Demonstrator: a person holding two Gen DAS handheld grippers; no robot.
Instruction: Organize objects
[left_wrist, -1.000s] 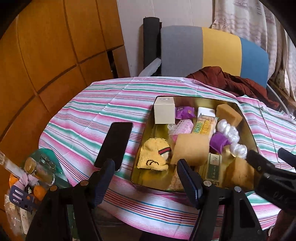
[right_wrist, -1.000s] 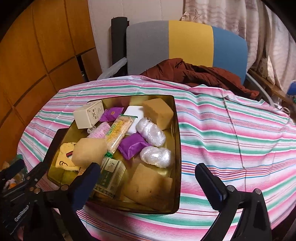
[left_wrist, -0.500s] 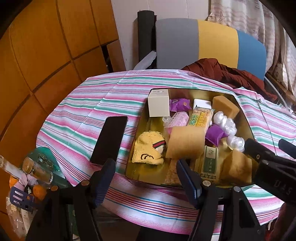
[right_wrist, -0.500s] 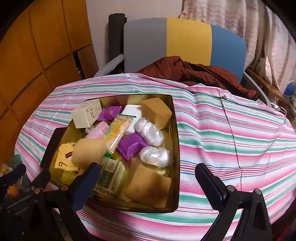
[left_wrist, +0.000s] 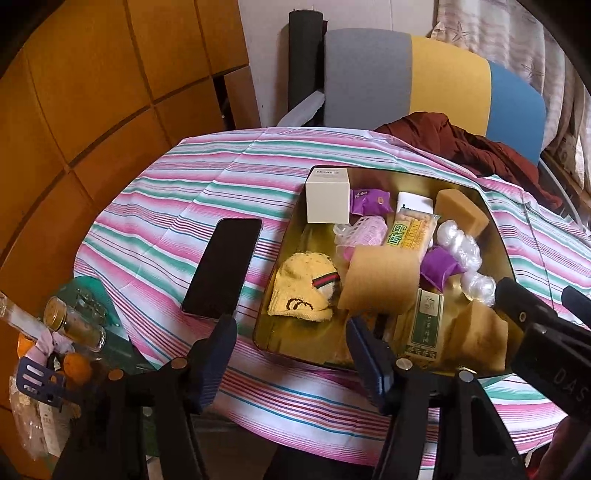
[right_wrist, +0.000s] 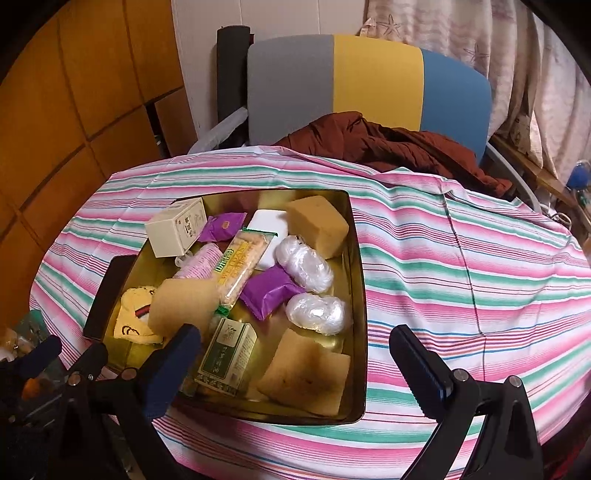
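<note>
Both grippers, left (left_wrist: 291, 338) & right (right_wrist: 295, 350), hover wide open, empty, w/ gold tin (right_wrist: 358, 295) crammed below.

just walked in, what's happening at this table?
A person holds two handheld grippers, both open and empty, above the near edge of a table with a striped cloth. The left gripper and right gripper hover in front of a gold tin packed with sponges, snack packets, small boxes and a yellow knit cloth. A black phone lies on the cloth just left of the tin. Nothing is grasped.
</note>
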